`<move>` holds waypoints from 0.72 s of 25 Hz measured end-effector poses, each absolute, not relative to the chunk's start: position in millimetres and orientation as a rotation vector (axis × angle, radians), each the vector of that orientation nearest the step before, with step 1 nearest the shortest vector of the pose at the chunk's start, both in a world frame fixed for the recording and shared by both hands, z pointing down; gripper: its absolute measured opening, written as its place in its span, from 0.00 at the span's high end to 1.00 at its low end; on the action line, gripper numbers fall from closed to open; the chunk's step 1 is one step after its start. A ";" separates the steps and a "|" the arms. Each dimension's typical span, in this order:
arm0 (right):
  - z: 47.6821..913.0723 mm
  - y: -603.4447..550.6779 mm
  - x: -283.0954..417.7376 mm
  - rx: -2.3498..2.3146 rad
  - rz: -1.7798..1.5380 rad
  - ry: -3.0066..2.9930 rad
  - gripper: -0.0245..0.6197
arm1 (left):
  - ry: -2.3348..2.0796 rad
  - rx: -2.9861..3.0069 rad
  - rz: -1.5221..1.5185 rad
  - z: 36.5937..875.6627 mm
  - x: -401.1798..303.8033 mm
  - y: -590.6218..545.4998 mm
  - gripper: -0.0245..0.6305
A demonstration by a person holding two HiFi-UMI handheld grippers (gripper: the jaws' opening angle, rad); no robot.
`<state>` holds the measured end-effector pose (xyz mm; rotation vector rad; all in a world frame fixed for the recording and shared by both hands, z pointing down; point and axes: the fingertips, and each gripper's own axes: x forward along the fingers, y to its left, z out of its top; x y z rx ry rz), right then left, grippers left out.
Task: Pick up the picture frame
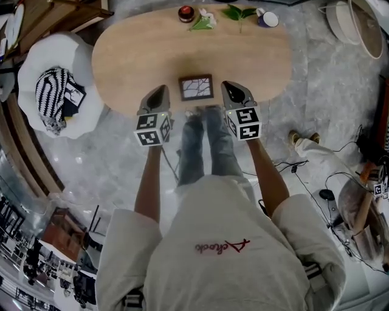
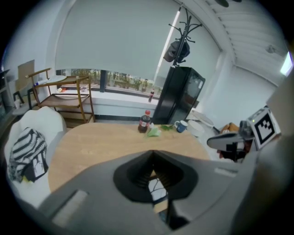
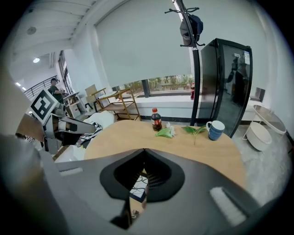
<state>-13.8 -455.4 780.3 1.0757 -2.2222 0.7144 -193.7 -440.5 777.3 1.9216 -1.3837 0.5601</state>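
Note:
A small dark picture frame [image 1: 196, 87] with a branch drawing lies flat on the oval wooden table [image 1: 134, 54], near its front edge. My left gripper [image 1: 160, 92] hangs just left of the frame and my right gripper [image 1: 231, 88] just right of it, both above the table edge. Each is shut with nothing between the jaws. In the left gripper view the left gripper [image 2: 153, 153] has the frame [image 2: 157, 187] showing below its closed tips. The right gripper view shows the right gripper [image 3: 144, 151] the same way, with the frame [image 3: 136, 187] beneath it.
At the table's far edge stand a cola bottle [image 1: 186, 13], green leaves [image 1: 203, 23] and a blue mug [image 1: 267, 19]. A white armchair [image 1: 36, 67] with a striped cloth sits to the left. Cables [image 1: 316, 182] and shoes lie on the floor at right.

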 end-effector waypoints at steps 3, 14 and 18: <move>806.5 -440.3 -11.8 1.053 0.744 -2.192 0.95 | -1.351 1.895 0.570 805.2 -186.7 -426.6 0.96; 893.6 -383.4 1.5 0.999 0.845 -2.090 0.95 | -1.295 1.801 0.587 897.0 -178.4 -380.9 0.96; 917.5 -366.1 6.3 0.994 0.878 -2.057 0.95 | -1.285 1.787 0.589 917.9 -174.8 -369.8 0.96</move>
